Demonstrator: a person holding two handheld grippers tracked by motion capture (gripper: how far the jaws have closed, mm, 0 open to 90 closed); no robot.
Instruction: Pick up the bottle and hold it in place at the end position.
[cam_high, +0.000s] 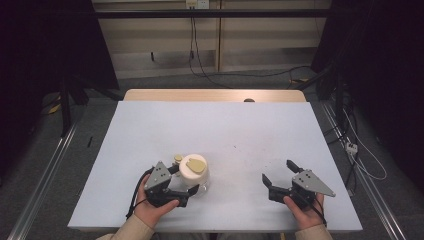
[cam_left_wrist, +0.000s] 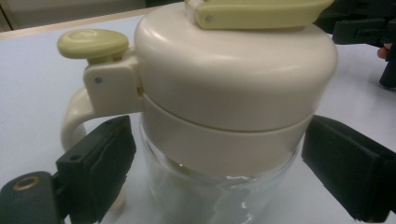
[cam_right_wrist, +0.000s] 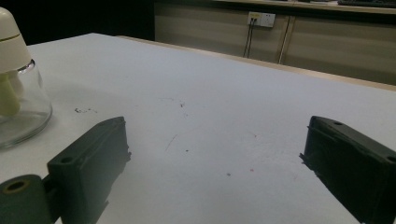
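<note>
jug (cam_high: 194, 171): glass body, cream lid, stands upright on table (cam_high: 235, 135), near-left part | left gripper (cam_high: 189, 181): fingers (cam_left_wrist: 98, 163) spread wide either side of jug's glass body under the lid, apparently not clamped | right gripper (cam_high: 279, 176): near-right, fingers (cam_right_wrist: 88, 158) wide apart, empty, well apart from jug
</note>
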